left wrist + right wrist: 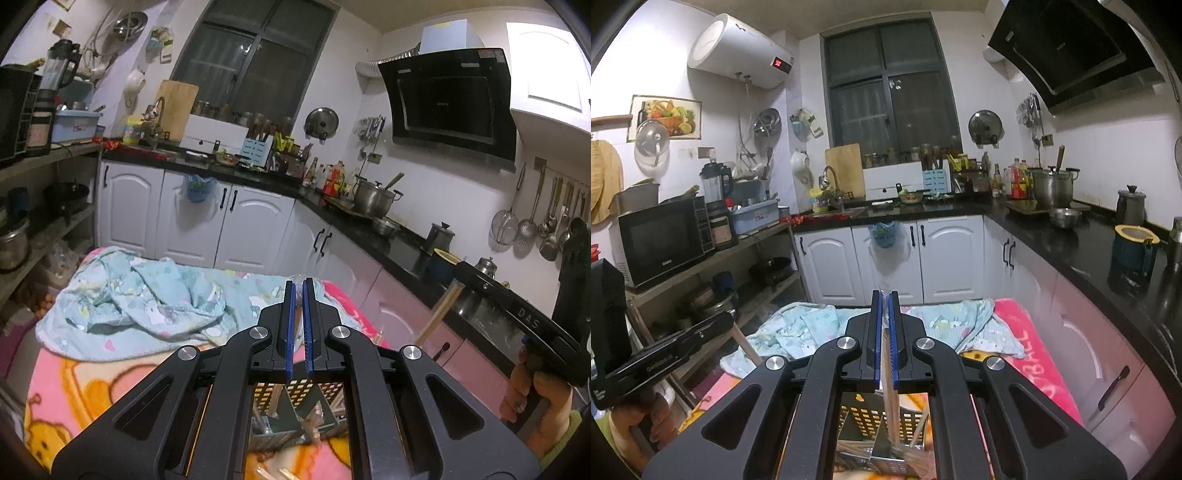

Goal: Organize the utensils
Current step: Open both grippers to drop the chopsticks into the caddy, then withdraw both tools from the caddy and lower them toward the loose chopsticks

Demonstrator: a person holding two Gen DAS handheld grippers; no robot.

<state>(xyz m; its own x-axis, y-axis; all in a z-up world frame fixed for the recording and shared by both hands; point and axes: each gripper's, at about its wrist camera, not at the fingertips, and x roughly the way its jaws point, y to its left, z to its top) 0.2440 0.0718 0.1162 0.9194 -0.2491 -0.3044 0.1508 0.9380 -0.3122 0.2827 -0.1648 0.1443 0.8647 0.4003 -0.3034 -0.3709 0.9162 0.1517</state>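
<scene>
Chopsticks (891, 373) clamped in shut right gripper (885, 295), hanging over perforated holder (864, 421) on pink blanket (1034, 339). Left gripper (299, 288) closed too; contents impossible to tell. Best lowered straight, tips inside one compartment, before letting go.

Two grippers: left gripper (299, 282), right gripper (885, 293). One perforated utensil basket (866, 415) below them. One wooden chopstick pair (889, 373) in the right gripper; loose chopsticks in the basket too blurred to count. One blue cloth (147, 299), one pink blanket (74, 376). One microwave (663, 240), one cutting board (845, 168), one window (890, 92).
</scene>
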